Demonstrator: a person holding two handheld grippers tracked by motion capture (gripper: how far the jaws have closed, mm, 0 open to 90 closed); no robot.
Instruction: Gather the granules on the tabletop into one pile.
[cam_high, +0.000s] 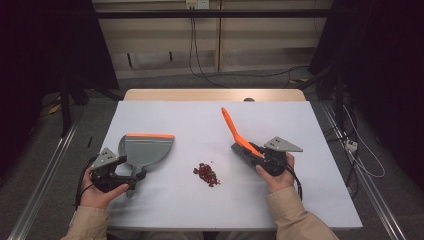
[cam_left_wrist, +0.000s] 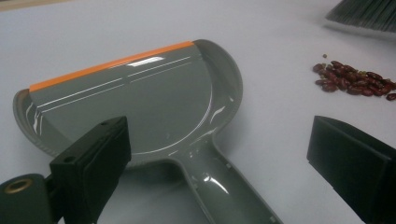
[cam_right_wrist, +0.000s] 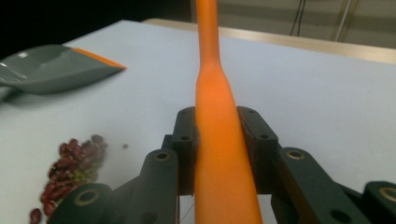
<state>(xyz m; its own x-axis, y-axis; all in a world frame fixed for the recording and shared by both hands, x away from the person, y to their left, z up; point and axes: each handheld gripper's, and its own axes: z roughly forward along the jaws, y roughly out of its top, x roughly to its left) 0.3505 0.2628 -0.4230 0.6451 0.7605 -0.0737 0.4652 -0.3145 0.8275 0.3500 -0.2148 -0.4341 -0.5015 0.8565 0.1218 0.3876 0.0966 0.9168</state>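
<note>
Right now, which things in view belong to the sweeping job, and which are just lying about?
In the job:
- brush, clamped in the right gripper
- dustpan, its handle between the open left gripper jaws
- red beans

Lying about:
- floor cables
- power plug

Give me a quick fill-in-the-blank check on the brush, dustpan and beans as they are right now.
1. The right hand-held gripper is shut on the brush's ____ handle.
2. The left hand-held gripper's jaws stand ____ on either side of the dustpan's handle.
3. The dustpan has an orange ____.
4. The red beans lie on the table between the dustpan and the ____.

Missing words: orange; open; edge; brush
</note>
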